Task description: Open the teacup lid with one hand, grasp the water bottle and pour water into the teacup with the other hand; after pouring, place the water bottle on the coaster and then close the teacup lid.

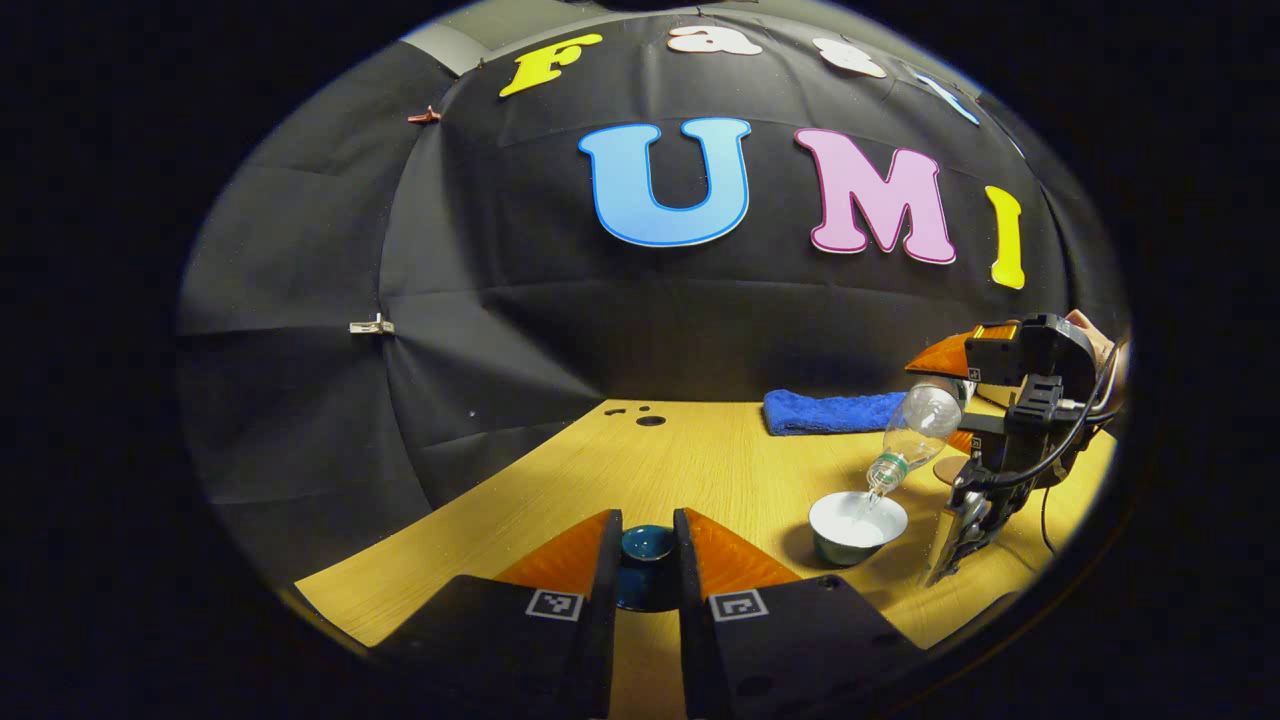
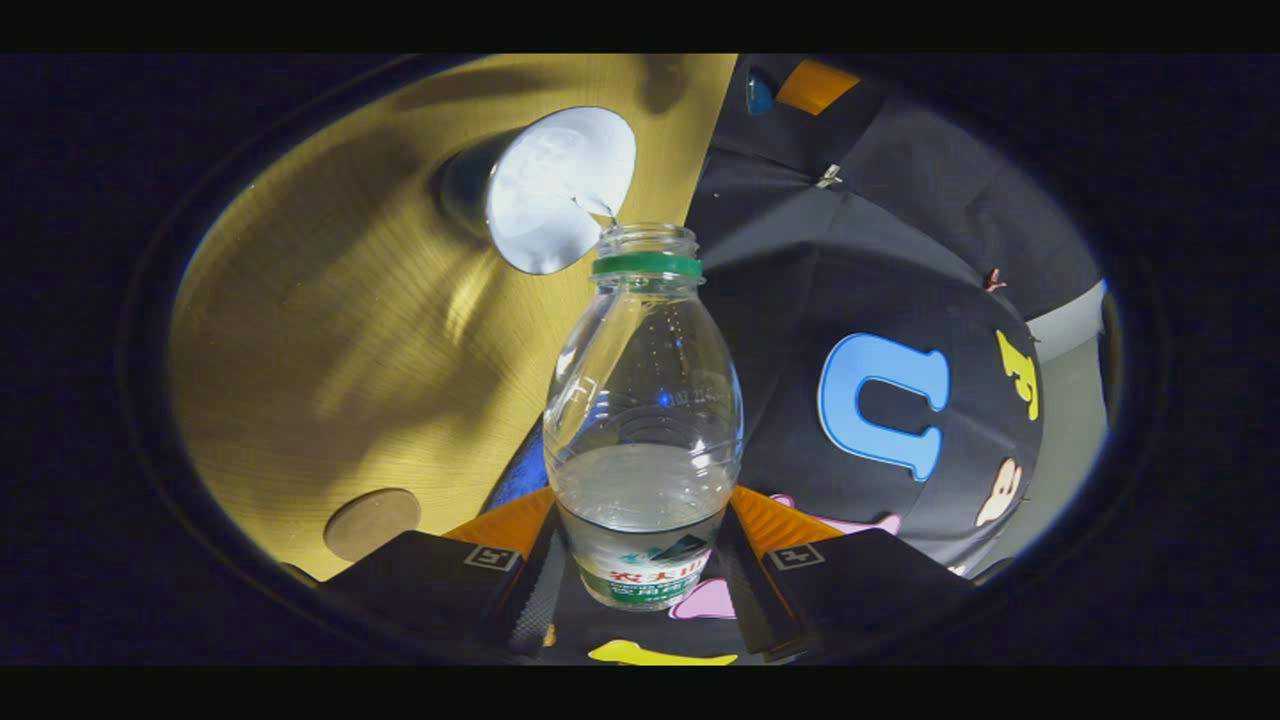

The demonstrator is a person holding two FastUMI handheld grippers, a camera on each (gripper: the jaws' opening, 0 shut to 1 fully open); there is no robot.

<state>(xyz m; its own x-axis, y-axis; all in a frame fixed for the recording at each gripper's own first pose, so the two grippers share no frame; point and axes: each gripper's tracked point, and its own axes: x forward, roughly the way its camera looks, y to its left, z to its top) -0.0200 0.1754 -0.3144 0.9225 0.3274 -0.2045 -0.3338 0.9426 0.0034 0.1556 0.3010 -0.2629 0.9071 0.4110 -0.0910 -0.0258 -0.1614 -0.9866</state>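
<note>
My left gripper [image 1: 645,560] is shut on the dark teal teacup lid [image 1: 645,545], held just above the table's near left part. To its right stands the teacup [image 1: 857,520], uncovered, white inside with water in it. My right gripper [image 1: 985,440] holds the clear water bottle [image 1: 915,435] tilted mouth-down over the cup. In the right gripper view the gripper [image 2: 645,570] is shut on the bottle [image 2: 645,420] at its label, and a thin stream runs from the mouth into the teacup [image 2: 560,185]. The round coaster [image 2: 372,522] lies beside the cup.
A folded blue towel [image 1: 835,410] lies at the back of the wooden table [image 1: 700,470]. Small holes [image 1: 650,420] sit near the table's far edge. The coaster [image 1: 948,468] is partly hidden behind the right gripper. The booth's black cloth wall closes off the back.
</note>
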